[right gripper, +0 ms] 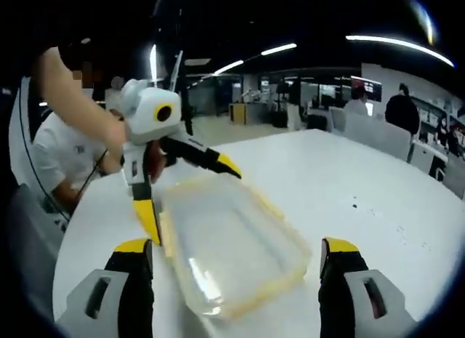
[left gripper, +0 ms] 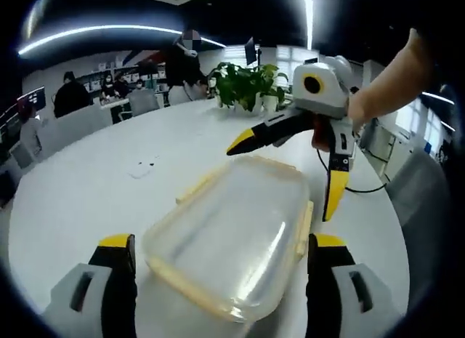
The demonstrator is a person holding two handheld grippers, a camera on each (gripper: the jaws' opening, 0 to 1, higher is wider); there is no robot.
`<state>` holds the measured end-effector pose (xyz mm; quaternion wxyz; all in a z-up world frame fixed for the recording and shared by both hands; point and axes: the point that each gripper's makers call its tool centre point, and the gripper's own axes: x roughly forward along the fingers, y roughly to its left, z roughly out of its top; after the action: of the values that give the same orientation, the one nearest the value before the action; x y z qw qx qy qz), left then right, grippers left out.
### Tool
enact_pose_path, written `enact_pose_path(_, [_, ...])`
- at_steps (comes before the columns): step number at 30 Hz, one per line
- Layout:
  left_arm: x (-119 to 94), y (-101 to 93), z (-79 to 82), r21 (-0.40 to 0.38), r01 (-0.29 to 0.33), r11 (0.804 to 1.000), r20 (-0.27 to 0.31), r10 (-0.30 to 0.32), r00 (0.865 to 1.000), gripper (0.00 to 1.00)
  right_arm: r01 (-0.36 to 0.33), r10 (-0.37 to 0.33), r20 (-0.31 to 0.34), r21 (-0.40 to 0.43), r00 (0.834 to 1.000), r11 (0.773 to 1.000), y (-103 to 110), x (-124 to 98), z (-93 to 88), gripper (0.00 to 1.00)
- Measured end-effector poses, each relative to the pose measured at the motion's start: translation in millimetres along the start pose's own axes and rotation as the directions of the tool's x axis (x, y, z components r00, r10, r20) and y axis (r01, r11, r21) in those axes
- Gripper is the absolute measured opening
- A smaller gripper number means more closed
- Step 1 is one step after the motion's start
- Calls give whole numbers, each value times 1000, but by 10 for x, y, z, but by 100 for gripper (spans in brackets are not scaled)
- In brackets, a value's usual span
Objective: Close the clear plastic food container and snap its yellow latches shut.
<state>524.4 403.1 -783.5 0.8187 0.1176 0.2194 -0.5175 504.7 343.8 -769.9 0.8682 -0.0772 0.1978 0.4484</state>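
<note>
Both grippers, left (left gripper: 221, 254) and right (right gripper: 236, 262), hover spread wide, gripping nothing, flanking the container (left gripper: 232, 236) on the table (left gripper: 87, 178). Lid's on; press each yellow latch (left gripper: 301, 225) squarely down.

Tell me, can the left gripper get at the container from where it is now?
Probably yes. The left gripper is open, its jaws standing either side of the clear container on the white table, nothing between. The right gripper hovers at the far end, open.
</note>
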Motion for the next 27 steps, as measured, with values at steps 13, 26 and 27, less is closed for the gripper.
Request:
enact_pose_path(13, [-34, 18, -64, -36, -66, 997, 69, 69, 995, 99, 28, -27, -23, 67, 999, 997, 85, 28, -235, 95])
enact_pose_path(26, [6, -20, -112, -71, -77, 994, 74, 83, 994, 94, 55, -56, 1, 103, 998, 993, 58, 29, -280, 93])
enact_pose_path(27, [5, -25, -116, -68, -78, 995, 80, 84, 993, 93, 58, -59, 8, 101, 998, 993, 56, 23, -275, 93])
